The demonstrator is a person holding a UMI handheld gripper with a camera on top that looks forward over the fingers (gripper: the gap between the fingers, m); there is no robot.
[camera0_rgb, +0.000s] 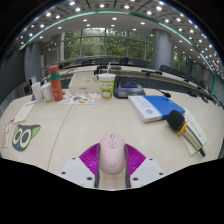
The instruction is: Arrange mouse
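A pale pink computer mouse [112, 152] sits between my two fingers, its front end pointing away over the light wooden table [90, 125]. Both magenta pads [90, 156] press against its sides, so my gripper [112, 160] is shut on the mouse. The mouse's rear end is hidden between the fingers' bases. I cannot tell whether it rests on the table or is held just above it.
Beyond the fingers stand a plastic cup with a green drink [106, 86], an orange-red bottle [55, 83] and a dark box [128, 88]. A blue-and-white book [155, 106] and a black brush-like item [180, 124] lie to the right. A sheet with a green-and-black design [25, 134] lies to the left.
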